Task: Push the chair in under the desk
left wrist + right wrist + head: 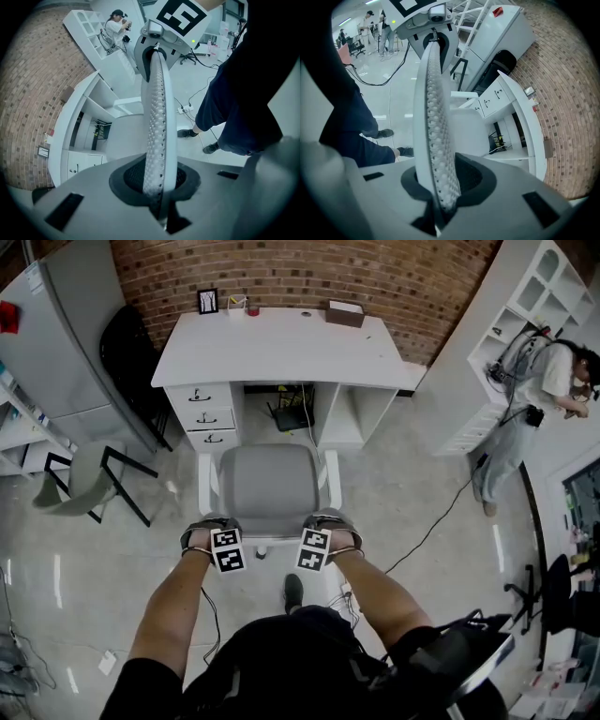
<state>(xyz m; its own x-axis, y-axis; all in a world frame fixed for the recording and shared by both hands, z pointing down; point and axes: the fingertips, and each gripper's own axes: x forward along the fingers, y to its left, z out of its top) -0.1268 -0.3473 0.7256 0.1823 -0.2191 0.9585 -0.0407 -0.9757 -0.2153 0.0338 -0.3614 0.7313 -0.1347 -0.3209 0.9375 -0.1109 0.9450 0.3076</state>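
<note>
desk [281, 345]; backrest dimples [156, 140]: gripper views only

- Setting: office-style workroom.
- Desk [281, 348]: white, three drawers on one side, open bays on the other, set against a brick wall [309, 273].
- Chair [269, 486]: grey seat, white frame, facing the desk.
- Shelving [548, 287]: white cubbies, a person [548, 381] standing at it.
- Floor [412, 474]: pale, glossy, a black cable [436, 521] trailing across.
- Cabinet [80, 343]: tall, grey.
- Spare chair [80, 482]: near the cabinet.
</note>
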